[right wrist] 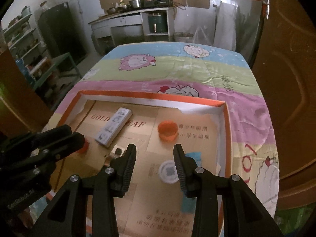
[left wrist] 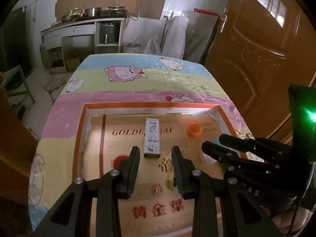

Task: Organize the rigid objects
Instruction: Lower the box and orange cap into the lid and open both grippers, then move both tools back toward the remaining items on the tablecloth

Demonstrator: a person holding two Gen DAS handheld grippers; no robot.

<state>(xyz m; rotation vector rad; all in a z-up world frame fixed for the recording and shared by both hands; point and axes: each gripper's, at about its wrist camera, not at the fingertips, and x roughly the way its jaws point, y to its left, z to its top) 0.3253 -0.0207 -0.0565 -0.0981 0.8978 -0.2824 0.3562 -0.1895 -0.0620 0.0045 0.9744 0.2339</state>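
Note:
A shallow orange-rimmed box [left wrist: 83, 118] [right wrist: 227, 118] lined with cardboard lies on the table. In it lie a long white packet [left wrist: 152, 137] [right wrist: 114, 126], an orange cup [left wrist: 194, 130] [right wrist: 167, 130], a red round thing [left wrist: 118, 161] [right wrist: 84, 147], a small white block with a dark disc [right wrist: 118, 150] and a white round disc [right wrist: 167, 170]. My left gripper [left wrist: 155, 158] is open and empty, just short of the packet's near end. My right gripper [right wrist: 155, 155] is open and empty, over the white disc and short of the cup.
The table carries a striped cloth with cartoon sheep [left wrist: 126, 73] [right wrist: 138, 61]. A brown door [left wrist: 256, 49] stands close on the right. A kitchen counter with pots [left wrist: 88, 17], a green frame [left wrist: 17, 83] and a stool [left wrist: 53, 83] stand beyond and left.

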